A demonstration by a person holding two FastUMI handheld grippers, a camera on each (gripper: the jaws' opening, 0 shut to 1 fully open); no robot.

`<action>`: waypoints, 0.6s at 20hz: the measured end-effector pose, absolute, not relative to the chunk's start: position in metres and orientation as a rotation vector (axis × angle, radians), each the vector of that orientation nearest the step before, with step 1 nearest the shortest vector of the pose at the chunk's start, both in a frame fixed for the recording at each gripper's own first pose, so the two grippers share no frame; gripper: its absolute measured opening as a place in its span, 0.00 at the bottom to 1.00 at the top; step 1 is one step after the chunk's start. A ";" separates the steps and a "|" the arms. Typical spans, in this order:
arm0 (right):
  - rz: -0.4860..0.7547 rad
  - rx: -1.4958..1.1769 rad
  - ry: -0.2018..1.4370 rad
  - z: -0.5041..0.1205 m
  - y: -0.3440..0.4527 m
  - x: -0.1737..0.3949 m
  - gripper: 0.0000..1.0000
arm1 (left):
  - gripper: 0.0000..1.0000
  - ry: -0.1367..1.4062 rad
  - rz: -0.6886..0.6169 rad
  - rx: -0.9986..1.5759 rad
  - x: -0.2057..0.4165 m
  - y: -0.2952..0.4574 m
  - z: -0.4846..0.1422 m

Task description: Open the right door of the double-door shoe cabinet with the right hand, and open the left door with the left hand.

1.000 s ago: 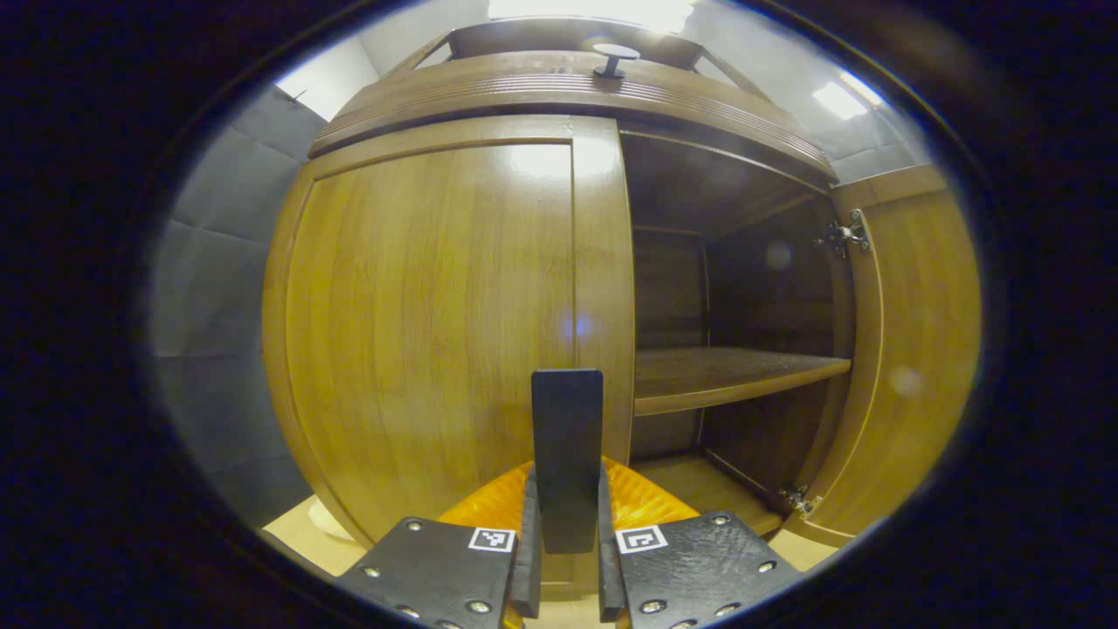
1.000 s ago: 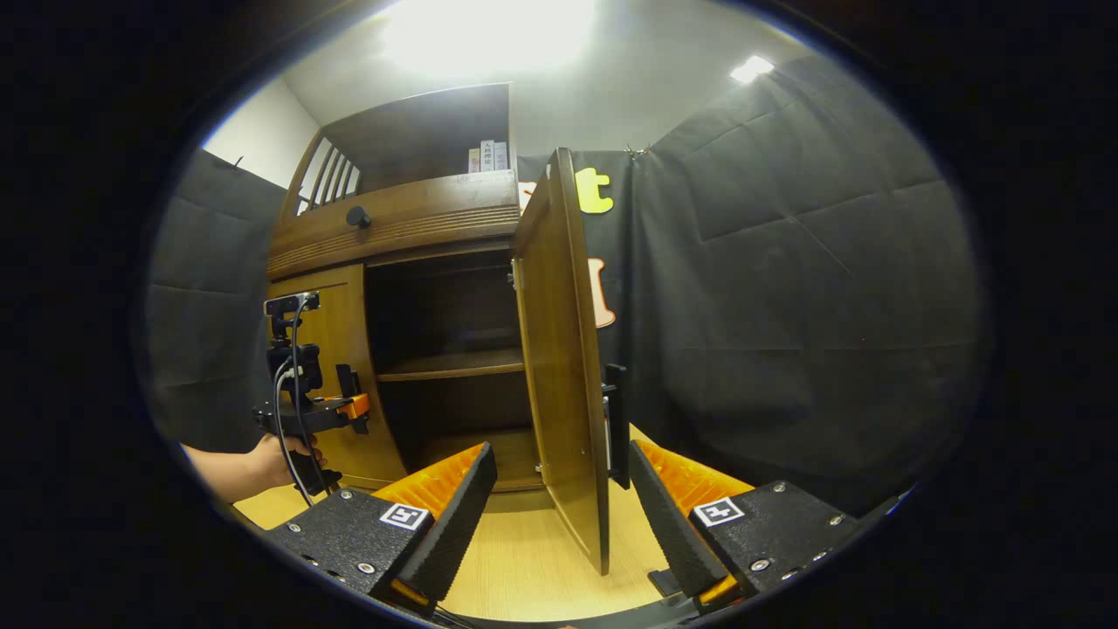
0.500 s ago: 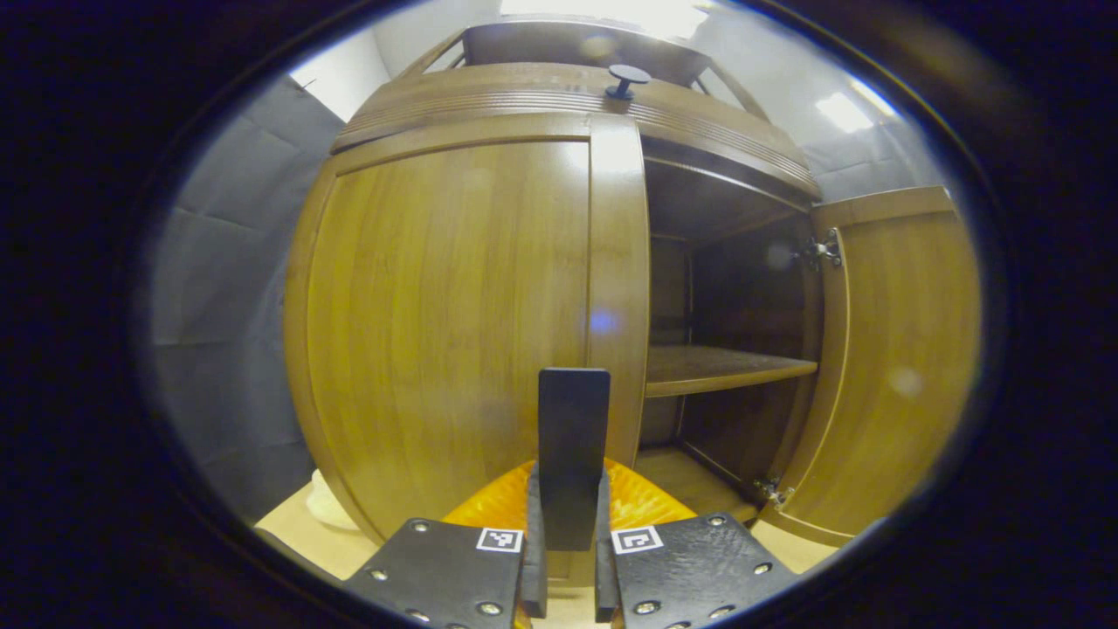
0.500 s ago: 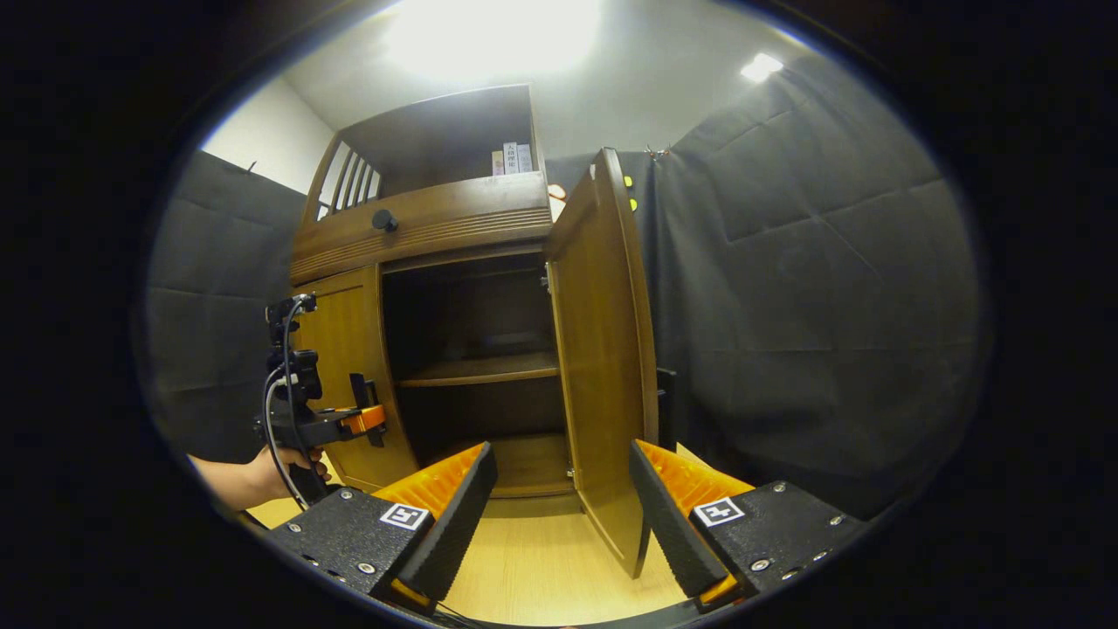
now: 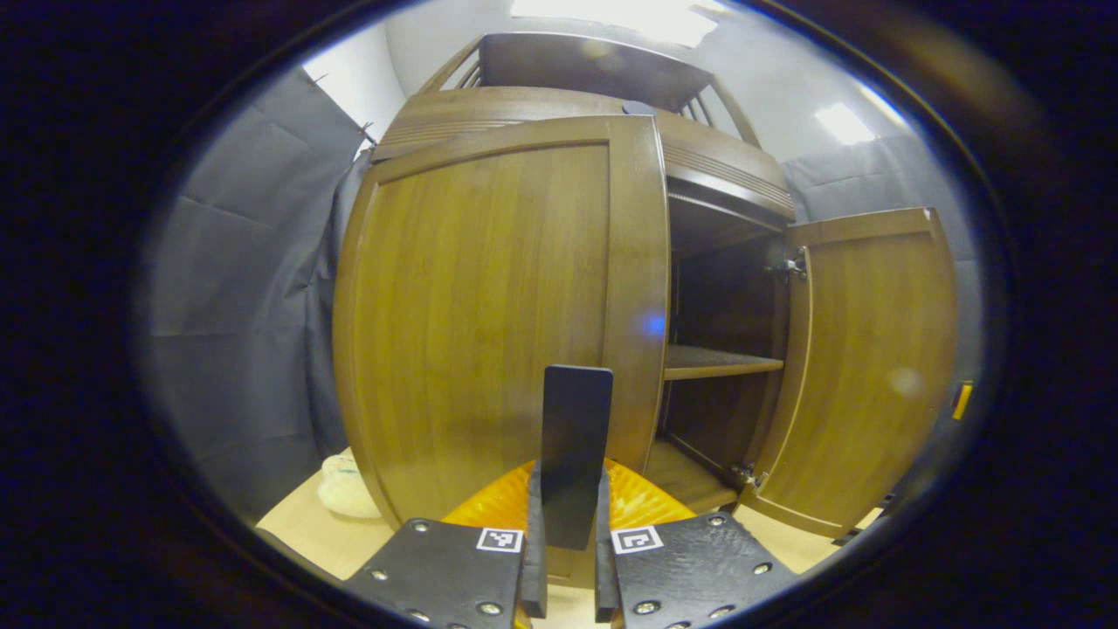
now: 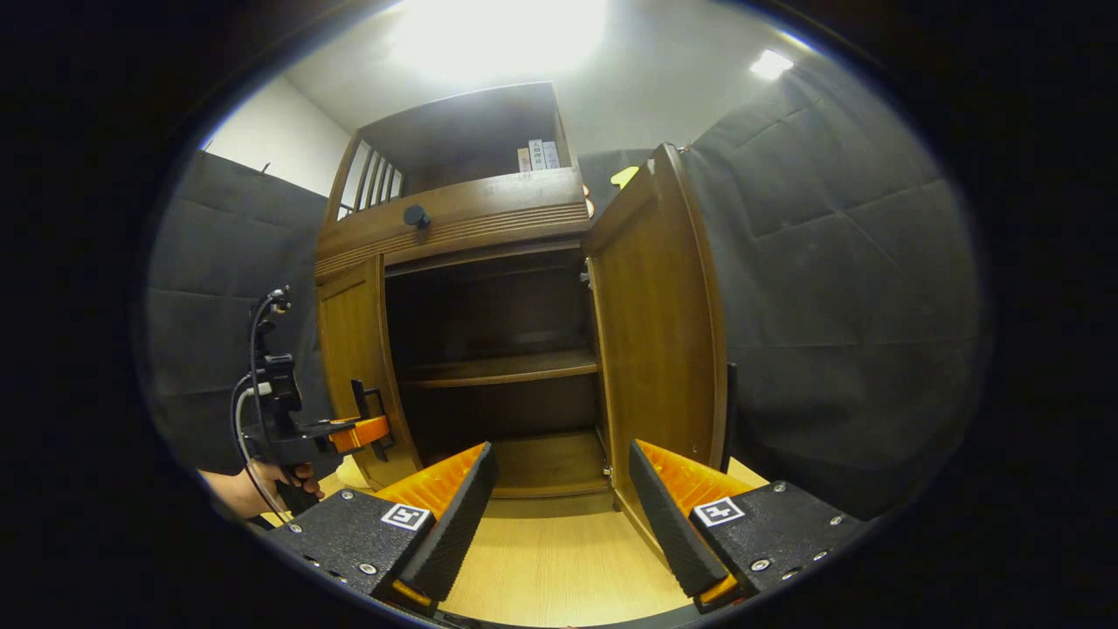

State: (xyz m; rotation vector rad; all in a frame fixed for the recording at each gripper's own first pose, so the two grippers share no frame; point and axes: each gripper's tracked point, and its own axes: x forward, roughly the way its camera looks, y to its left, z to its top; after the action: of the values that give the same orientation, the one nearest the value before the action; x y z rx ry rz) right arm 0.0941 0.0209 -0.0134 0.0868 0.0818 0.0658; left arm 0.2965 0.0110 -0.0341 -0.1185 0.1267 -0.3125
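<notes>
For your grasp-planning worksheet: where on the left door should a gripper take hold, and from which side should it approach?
Grip the upright handle near the left door's free edge, straight from the front, one finger each side. It is a narrow vertical bar standing off the panel, far from the hinges, which probably gives good leverage. The left gripper is shut on it.

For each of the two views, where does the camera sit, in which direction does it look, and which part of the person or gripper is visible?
Left gripper view: rides on the left gripper, facing the left door from near; its fingers clamp the black handle.
Right gripper view: rides on the right gripper, farther back, facing the cabinet's dark inside; its fingers stand apart, and a hand holds the left gripper.
Shared: the shelf and the swung-out right door.
</notes>
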 end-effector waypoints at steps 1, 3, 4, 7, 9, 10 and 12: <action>0.071 0.086 0.082 -0.013 0.025 0.095 0.92 | 0.15 0.127 -0.315 -0.120 0.297 0.013 -0.031; 0.087 0.087 0.081 -0.012 0.035 0.096 0.94 | 0.15 0.125 -0.321 -0.123 0.298 0.016 -0.025; 0.093 0.086 0.081 -0.013 0.039 0.097 0.92 | 0.15 0.124 -0.323 -0.125 0.297 0.017 -0.024; 0.116 0.081 0.085 -0.013 0.054 0.101 0.92 | 0.20 0.124 -0.327 -0.124 0.291 0.021 -0.025; 0.128 0.072 0.089 -0.015 0.061 0.100 0.92 | 0.22 0.124 -0.329 -0.127 0.288 0.023 -0.025; 0.134 0.068 0.089 -0.015 0.064 0.101 0.92 | 0.22 0.124 -0.331 -0.128 0.287 0.024 -0.025; 0.146 0.067 0.088 -0.015 0.071 0.103 0.94 | 0.22 0.123 -0.334 -0.124 0.285 0.026 -0.026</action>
State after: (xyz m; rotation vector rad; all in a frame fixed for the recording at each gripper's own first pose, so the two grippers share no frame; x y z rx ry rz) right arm 0.1031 0.0714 -0.0149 0.0674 0.0876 0.1463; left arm 0.2853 0.0258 -0.0257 -0.1239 0.1227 -0.3338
